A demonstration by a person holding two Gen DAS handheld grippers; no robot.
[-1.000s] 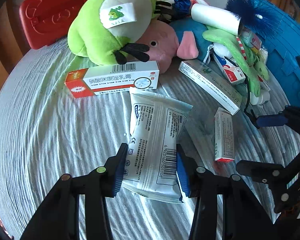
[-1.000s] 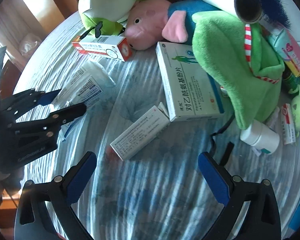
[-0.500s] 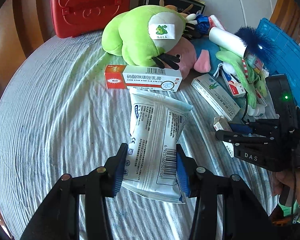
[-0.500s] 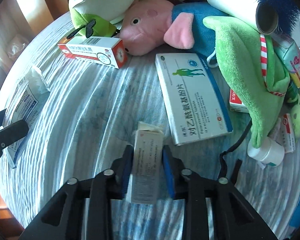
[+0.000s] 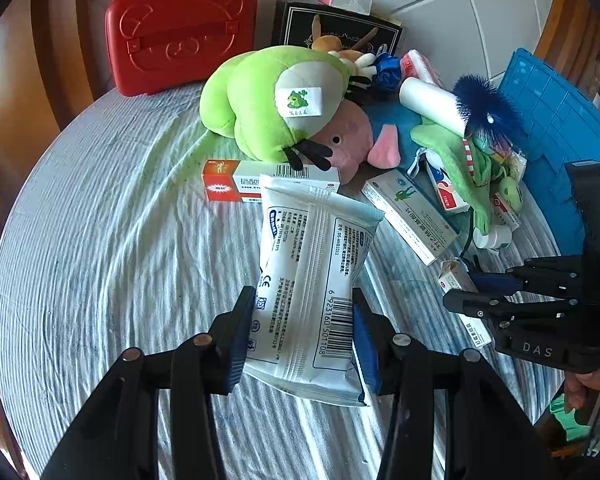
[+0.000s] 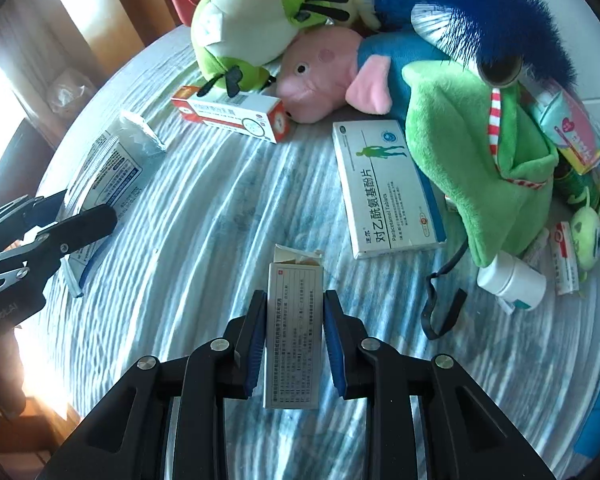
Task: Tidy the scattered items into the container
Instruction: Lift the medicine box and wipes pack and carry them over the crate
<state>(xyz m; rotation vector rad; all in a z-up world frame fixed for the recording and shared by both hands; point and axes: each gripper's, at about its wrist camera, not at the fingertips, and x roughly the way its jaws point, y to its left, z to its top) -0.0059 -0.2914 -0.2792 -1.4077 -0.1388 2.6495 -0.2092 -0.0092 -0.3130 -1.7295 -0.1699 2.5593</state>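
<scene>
Two grippers each hold something above the striped desk cloth (image 5: 100,240) — the left gripper (image 5: 304,336) has its fingers pressed on a white printed plastic pouch (image 5: 312,280), while the right gripper (image 6: 294,340), fingers just closed, clamps a small white cardboard medicine box (image 6: 294,328). A blue plastic crate (image 5: 560,128) stands far right.

We take this for a home — plush toys (image 5: 276,104), medicine boxes (image 6: 384,188) and a red toy case (image 5: 180,28) crowd a cloth-covered table (image 5: 100,248) beside wooden furniture.
</scene>
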